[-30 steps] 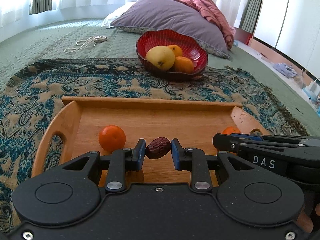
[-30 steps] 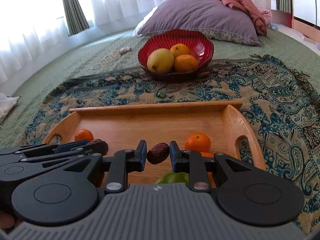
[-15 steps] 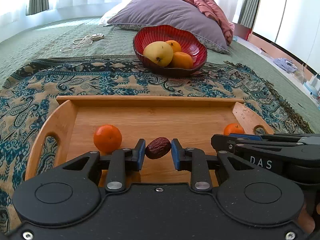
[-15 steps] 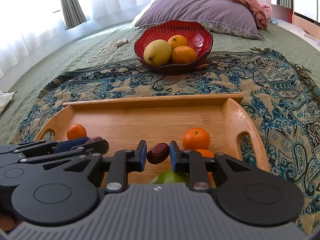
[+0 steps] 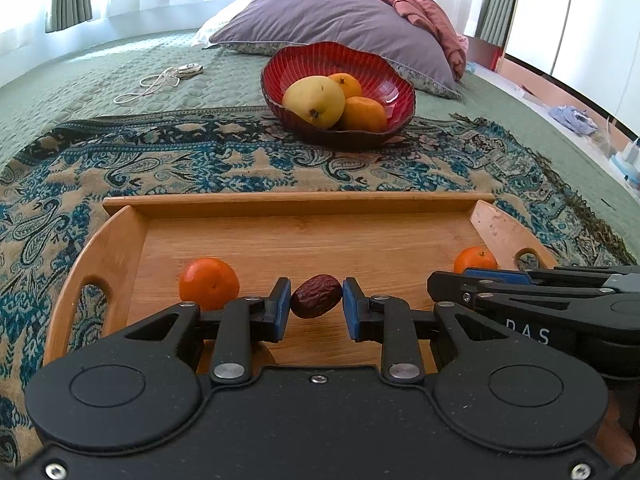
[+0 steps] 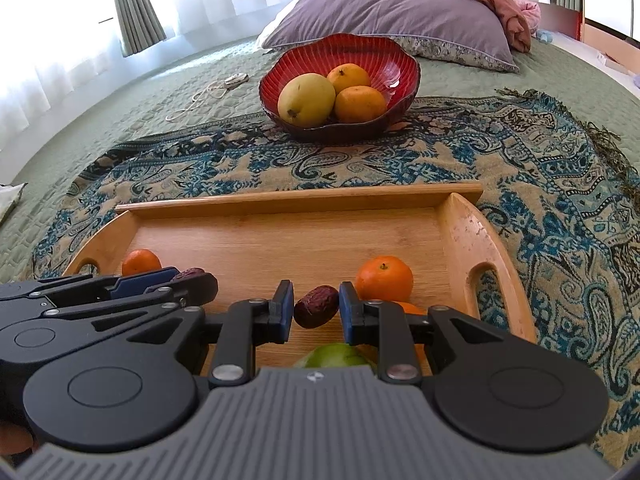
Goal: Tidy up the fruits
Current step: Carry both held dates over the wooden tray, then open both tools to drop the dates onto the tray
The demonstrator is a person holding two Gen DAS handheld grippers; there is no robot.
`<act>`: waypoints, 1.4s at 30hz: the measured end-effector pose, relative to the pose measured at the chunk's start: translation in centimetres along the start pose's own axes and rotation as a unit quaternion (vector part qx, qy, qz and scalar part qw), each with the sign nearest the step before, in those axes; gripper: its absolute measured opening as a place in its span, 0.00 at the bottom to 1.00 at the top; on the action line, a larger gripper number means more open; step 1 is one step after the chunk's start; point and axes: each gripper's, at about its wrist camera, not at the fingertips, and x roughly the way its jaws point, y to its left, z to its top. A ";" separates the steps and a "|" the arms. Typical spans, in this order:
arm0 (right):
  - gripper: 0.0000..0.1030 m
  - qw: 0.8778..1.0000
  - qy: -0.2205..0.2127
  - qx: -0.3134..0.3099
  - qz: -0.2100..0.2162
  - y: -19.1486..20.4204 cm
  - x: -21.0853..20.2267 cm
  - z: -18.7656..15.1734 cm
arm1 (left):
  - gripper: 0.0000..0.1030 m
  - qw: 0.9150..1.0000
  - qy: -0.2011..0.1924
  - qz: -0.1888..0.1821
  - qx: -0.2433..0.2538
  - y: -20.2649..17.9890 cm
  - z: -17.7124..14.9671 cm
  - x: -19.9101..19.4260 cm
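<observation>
My left gripper is shut on a brown date, held above the wooden tray. My right gripper is shut on a second date, beside the left one over the same tray. A tangerine lies at the tray's left, another tangerine at its right. A green fruit shows under the right gripper. Beyond the tray a red bowl holds a yellow mango and two oranges.
The tray rests on a patterned blue and tan throw over a green bedspread. A purple pillow lies behind the bowl. A white cord lies at the far left. The bed's edge drops off at the right.
Both views have tilted a little, so the bowl and tray sit lower in frame. Each gripper still holds its date.
</observation>
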 end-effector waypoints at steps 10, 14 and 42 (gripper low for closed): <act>0.29 1.000 0.006 -0.003 -0.005 0.0 0.4 0.1 | 0.26 1.000 0.015 0.009 0.014 -0.4 0.3 0.6; 0.29 1.000 0.006 -0.004 -0.005 0.1 0.5 0.1 | 0.26 1.000 0.015 0.008 0.015 -0.3 0.3 0.6; 0.40 1.000 -0.020 0.002 0.005 -0.2 -1.7 0.2 | 0.55 1.000 -0.016 -0.001 0.017 -0.4 0.0 -1.7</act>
